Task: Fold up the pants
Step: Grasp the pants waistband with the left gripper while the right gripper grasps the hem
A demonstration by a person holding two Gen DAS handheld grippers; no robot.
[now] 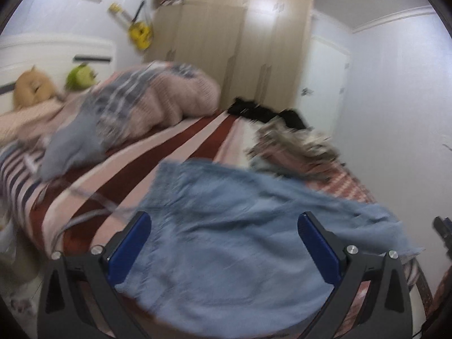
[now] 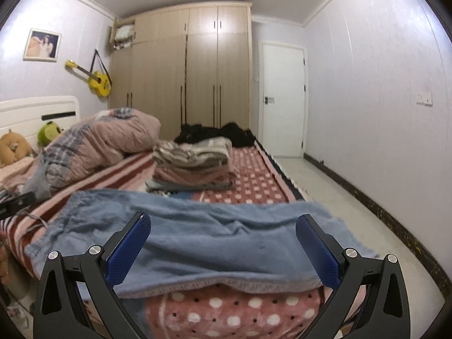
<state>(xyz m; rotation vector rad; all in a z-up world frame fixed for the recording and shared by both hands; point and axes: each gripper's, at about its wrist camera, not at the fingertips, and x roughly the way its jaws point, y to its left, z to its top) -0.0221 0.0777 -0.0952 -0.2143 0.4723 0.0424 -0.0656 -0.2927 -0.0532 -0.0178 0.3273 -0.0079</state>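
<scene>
Right wrist view is showing the blue pants (image 2: 197, 234) lying flat across the bed (image 2: 248, 186), with one edge hanging near the bed's front side. The right gripper (image 2: 223, 250) is spread wide and holding nothing. It is floating just above the pants, near the front edge.

Left wrist view is blurry. The left gripper (image 1: 224, 250) is wide apart too, with nothing in it, and the pants (image 1: 226, 226) are spreading out right under and ahead of it.

I think the next job is to grab the pants for a fold. To do it well, each gripper should go down to an edge, pinch only the top cloth, not the blanket, and lift both sides together so the fold comes out straight.
</scene>
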